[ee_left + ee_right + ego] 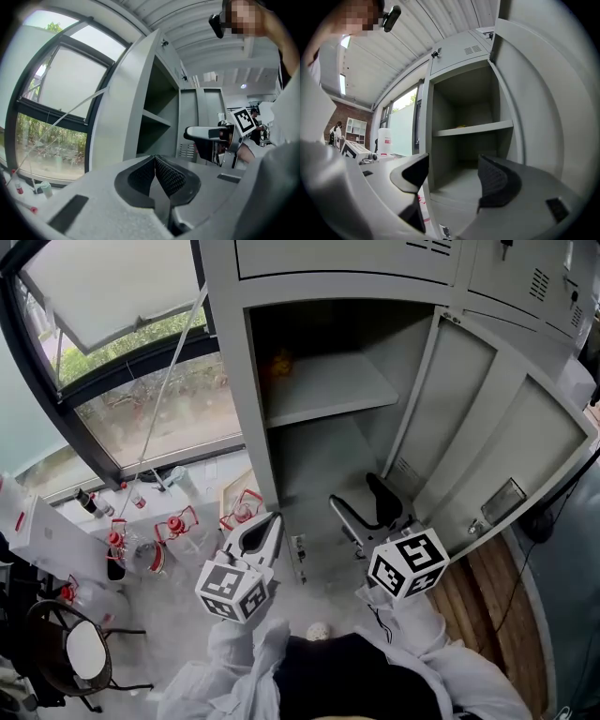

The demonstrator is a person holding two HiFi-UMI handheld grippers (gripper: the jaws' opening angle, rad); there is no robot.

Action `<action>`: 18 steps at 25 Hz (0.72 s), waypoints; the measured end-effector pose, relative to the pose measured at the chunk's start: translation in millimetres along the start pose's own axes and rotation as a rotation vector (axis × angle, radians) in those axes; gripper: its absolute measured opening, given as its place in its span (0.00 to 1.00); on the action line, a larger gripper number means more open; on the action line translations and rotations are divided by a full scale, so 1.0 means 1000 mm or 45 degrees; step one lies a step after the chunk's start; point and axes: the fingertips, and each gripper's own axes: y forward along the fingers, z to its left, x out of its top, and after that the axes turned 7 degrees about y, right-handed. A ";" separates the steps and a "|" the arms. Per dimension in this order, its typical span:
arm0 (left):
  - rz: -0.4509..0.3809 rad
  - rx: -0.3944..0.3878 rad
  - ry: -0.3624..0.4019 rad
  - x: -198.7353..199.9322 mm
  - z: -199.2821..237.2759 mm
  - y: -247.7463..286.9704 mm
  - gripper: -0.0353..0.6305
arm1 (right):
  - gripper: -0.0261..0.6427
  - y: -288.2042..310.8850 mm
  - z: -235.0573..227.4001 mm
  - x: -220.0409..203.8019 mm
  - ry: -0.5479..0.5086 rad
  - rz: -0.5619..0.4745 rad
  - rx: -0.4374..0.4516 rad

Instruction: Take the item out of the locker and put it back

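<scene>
window [141, 409]: left, greenery outside | red-clamped glassware [173, 526]: clustered below window | dark bottle [89, 502]: near glassware | chair [84, 652]: round white seat, lower left | wood planks [478, 592]: right | white jug [384, 140]: upright, red label

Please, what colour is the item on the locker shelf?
The item is yellow, clearest in the head view.

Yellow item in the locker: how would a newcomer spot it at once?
Start at the open grey locker, its door swung out to the right. One shelf crosses it; the item sits far back on the shelf's left side. It is the only small yellow-orange spot against grey metal.
</scene>
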 end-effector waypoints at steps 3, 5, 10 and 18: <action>-0.018 -0.012 0.032 0.009 -0.002 0.000 0.06 | 0.50 0.008 0.007 0.023 -0.038 -0.019 0.042; -0.041 -0.007 0.054 0.018 0.000 -0.002 0.06 | 0.50 0.014 0.013 0.045 -0.092 -0.038 0.074; -0.091 0.050 0.105 0.045 0.010 -0.007 0.06 | 0.50 0.040 0.028 0.090 -0.255 -0.018 0.121; -0.124 0.153 0.139 0.080 0.030 -0.014 0.06 | 0.50 0.101 0.037 0.149 -0.379 0.058 0.227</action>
